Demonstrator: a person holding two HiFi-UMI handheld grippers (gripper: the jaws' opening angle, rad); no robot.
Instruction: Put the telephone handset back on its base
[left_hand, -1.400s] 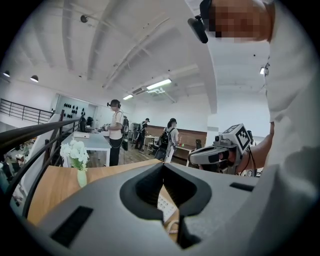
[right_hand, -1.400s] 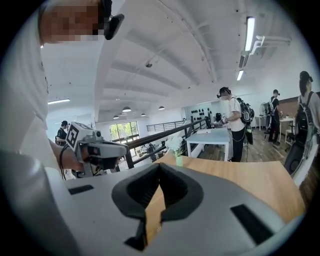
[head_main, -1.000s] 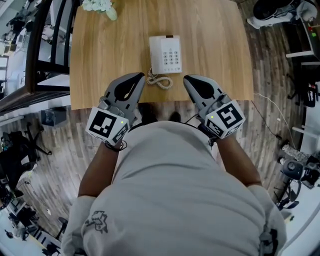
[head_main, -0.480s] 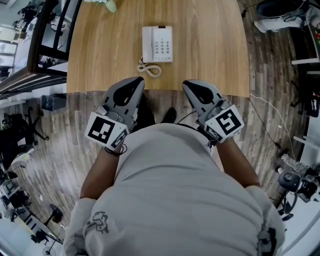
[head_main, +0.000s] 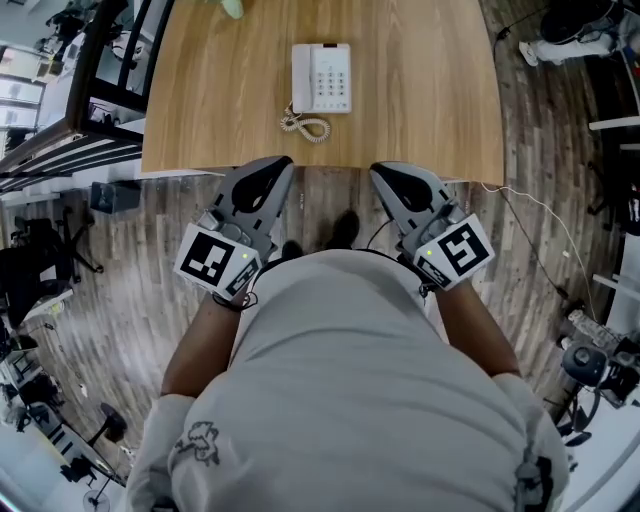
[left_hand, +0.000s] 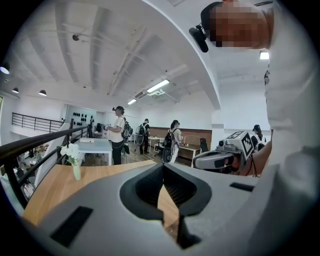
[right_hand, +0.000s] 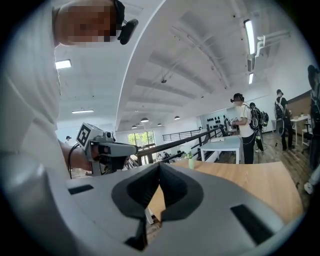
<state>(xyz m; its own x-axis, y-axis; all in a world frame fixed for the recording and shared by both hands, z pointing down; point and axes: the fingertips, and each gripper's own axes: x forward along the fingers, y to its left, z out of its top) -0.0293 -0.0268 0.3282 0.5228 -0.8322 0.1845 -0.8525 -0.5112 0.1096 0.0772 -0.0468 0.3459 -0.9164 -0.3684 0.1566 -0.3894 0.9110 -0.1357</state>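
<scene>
Wood-plank flooring runs under the wooden table (head_main: 420, 120). I see my left gripper (head_main: 280, 163) and right gripper (head_main: 385, 170) held just short of its near edge, both with jaws pressed together on nothing. Well beyond them the white telephone (head_main: 330, 78) sits on the tabletop, handset (head_main: 302, 78) along its left side, coiled cord (head_main: 305, 124) in front.

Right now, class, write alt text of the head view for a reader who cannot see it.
Seen from above, a person holds the left gripper and right gripper, both shut and empty, at the near edge of a wooden table. A white telephone with a coiled cord sits farther along it.
</scene>
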